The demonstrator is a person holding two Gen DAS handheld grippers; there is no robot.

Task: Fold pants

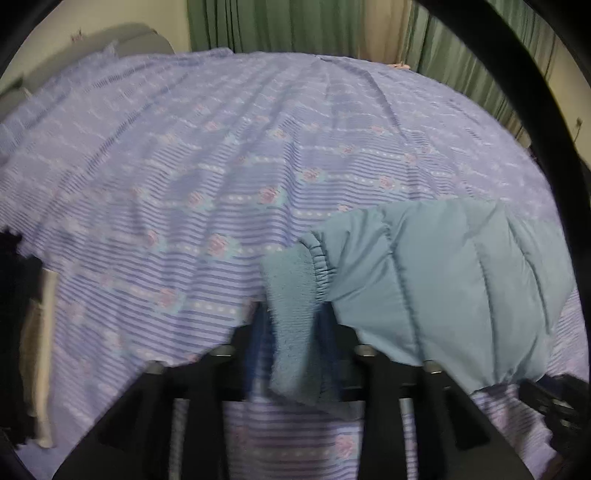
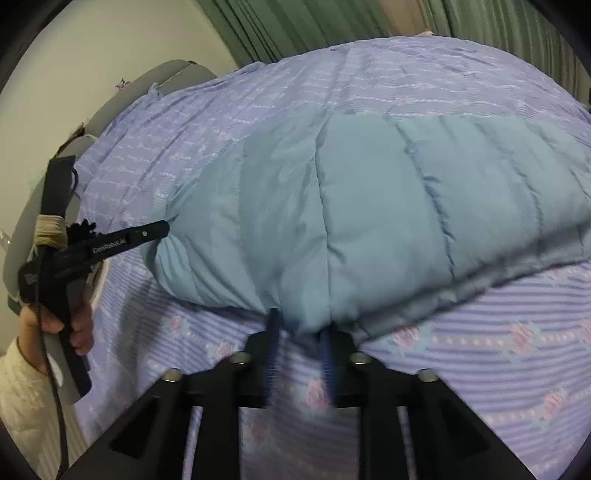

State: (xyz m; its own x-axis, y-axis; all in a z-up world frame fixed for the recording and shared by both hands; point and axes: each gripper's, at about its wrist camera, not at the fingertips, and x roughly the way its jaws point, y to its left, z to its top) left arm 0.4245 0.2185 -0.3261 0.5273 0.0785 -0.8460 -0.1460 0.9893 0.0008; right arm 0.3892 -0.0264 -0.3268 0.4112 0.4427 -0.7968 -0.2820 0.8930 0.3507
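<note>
Pants, one pair, pale blue-green, quilted and padded with stitched seams across them, lie folded over on a bed covered by a single lilac sheet with darker stripes and rows of pink roses. In the right wrist view they sit as one thick bundle across the middle of the bed, a second layer showing under the top one along the near right edge. In the left wrist view one end shows an elastic gathered cuff with a fuzzy teal lining turned out.

Two hand-held grippers are at work. The left hand-held gripper has its blue-padded fingers partly apart, one on each side of the fuzzy lining, which hangs between them; the picture is blurred, and the pads do not seem to press on it. The right hand-held gripper stands at the near edge of the bundle, its two blue fingers partly apart, with a puffed fold of the fabric just over the gap; I cannot tell whether the pads touch it.

In the right wrist view the left hand-held gripper appears from the side, held by one hand in a cream knitted sleeve. Green curtains hang behind the bed, beside a pale wall.
</note>
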